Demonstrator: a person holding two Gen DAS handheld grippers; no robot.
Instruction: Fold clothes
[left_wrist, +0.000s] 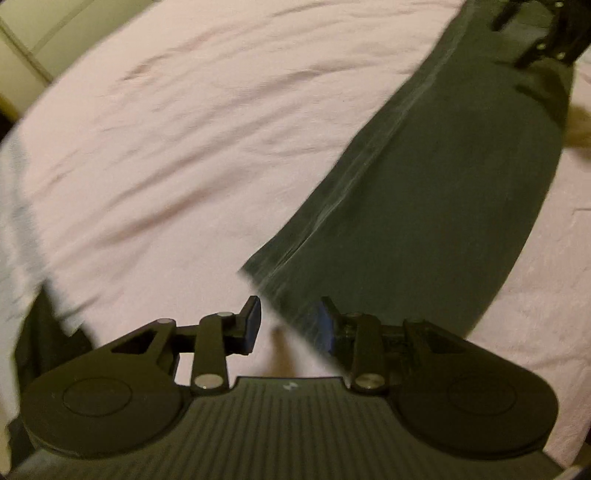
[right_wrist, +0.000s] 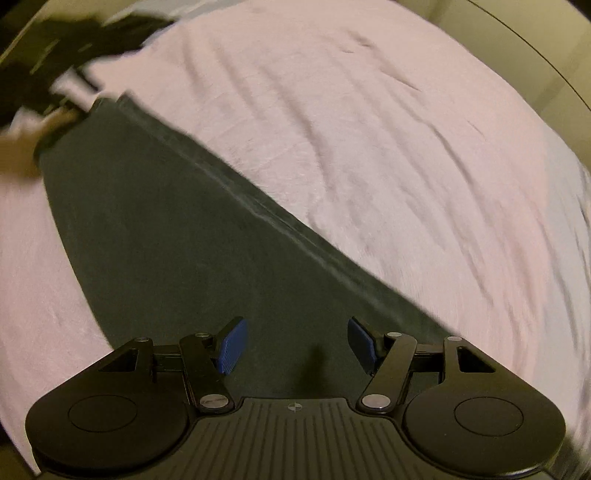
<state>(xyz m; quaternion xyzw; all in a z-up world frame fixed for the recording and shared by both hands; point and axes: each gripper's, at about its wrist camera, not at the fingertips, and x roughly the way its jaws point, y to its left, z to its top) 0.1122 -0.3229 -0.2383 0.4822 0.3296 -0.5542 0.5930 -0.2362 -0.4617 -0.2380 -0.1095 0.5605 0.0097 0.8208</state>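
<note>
Dark green garment (left_wrist: 443, 192) flat on pink bedsheet (left_wrist: 184, 147), long axis running between both grippers; left gripper (left_wrist: 290, 325) spread at one end's corner, right gripper (right_wrist: 297, 345) spread, empty, above the other end

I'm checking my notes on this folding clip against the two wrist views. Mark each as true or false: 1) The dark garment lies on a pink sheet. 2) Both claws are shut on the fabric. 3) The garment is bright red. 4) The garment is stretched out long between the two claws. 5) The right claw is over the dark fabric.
1) True: the dark garment lies on the pink sheet.
2) False: the left claw and the right claw both stand open, with nothing between the blue pads.
3) False: it is dark grey-green.
4) True: each wrist view shows it running from its own claw to the other one.
5) True: dark fabric fills the gap between its fingers.
</note>
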